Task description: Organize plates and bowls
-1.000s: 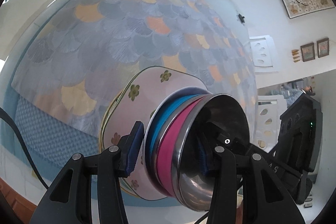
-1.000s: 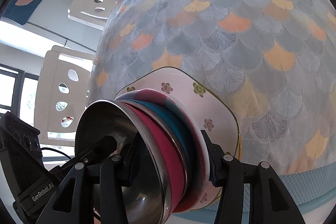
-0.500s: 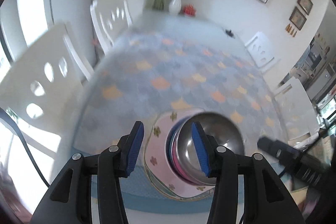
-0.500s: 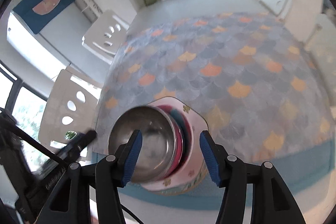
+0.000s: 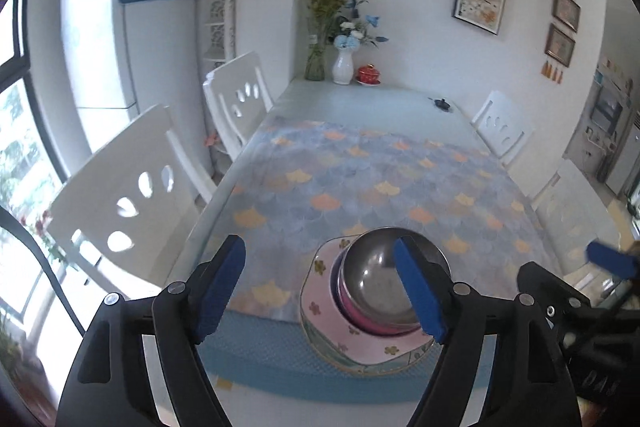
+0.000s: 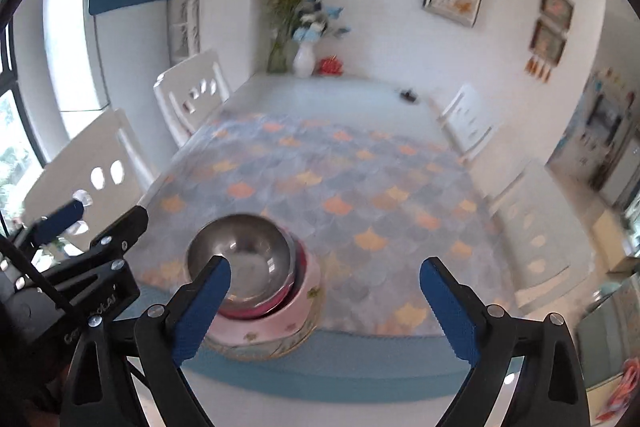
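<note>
A steel bowl (image 5: 372,271) tops a nested stack with a pink bowl (image 5: 362,321) under it. The stack rests on a pink flowered plate (image 5: 320,311) near the table's front edge. My left gripper (image 5: 318,246) hovers above and behind the stack, its jaws opening, with nothing between the pads. The right gripper (image 6: 326,265) hangs likewise over the steel bowl (image 6: 244,247) and plate (image 6: 276,333), jaws opening wide and empty. Each gripper shows in the other's view: the right gripper (image 5: 560,261) at right, the left gripper (image 6: 102,214) at left.
A fan-patterned cloth (image 5: 360,179) covers the near half of the long table (image 5: 360,107). White chairs (image 5: 120,195) line both sides. A white vase (image 5: 343,67), a red pot (image 5: 369,74) and a small dark object (image 5: 442,103) sit at the far end.
Both grippers were shut on the bowl stack a second ago. They let go, rose and drew back, and their jaws spread wide. The stack stays on the plate.
</note>
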Motion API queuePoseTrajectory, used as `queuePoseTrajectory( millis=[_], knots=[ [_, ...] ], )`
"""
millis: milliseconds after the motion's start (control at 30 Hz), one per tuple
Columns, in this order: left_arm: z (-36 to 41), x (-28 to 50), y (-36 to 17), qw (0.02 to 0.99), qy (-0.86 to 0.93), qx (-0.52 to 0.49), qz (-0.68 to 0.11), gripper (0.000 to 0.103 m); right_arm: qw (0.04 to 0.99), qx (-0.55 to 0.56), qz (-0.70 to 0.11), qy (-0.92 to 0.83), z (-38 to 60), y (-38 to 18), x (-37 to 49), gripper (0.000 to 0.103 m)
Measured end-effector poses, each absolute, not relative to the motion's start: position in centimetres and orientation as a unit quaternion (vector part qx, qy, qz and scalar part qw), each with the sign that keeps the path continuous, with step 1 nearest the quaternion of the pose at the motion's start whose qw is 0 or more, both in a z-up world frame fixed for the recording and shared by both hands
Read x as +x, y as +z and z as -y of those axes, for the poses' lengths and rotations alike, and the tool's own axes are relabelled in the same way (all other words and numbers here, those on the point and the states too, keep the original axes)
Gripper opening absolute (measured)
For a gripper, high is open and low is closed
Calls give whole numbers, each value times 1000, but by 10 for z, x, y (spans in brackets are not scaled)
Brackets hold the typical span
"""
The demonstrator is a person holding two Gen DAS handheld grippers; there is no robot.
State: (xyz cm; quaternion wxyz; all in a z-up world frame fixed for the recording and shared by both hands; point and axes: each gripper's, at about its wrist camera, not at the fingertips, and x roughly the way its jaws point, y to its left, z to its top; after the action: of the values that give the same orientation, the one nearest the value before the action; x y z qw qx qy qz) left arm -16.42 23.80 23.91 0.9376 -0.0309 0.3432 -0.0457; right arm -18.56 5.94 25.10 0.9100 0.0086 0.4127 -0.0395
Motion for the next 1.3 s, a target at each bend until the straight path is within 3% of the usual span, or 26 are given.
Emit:
queuePoseTrajectory(
  millis=[167, 367, 733, 1067, 1300],
  knots=[
    [-229, -189, 256, 940, -21, -3, -341, 76, 886, 86, -455, -30, -42, 238, -195, 94],
    [-199, -228, 246, 925, 22, 52, -375, 76, 884, 41, -464, -46, -35, 226, -236, 94],
    [-188, -279, 233, 908, 38, 33, -415, 76, 884, 18, -467, -32, -17, 224, -298, 94],
    [-201, -275, 229, 909, 25, 16, -415, 76, 882, 20, -469, -33, -26, 222, -300, 94],
    [-204, -251, 229, 915, 23, 88, -394, 76, 871, 33, -487, -53, -41, 211, -272, 94]
  ],
)
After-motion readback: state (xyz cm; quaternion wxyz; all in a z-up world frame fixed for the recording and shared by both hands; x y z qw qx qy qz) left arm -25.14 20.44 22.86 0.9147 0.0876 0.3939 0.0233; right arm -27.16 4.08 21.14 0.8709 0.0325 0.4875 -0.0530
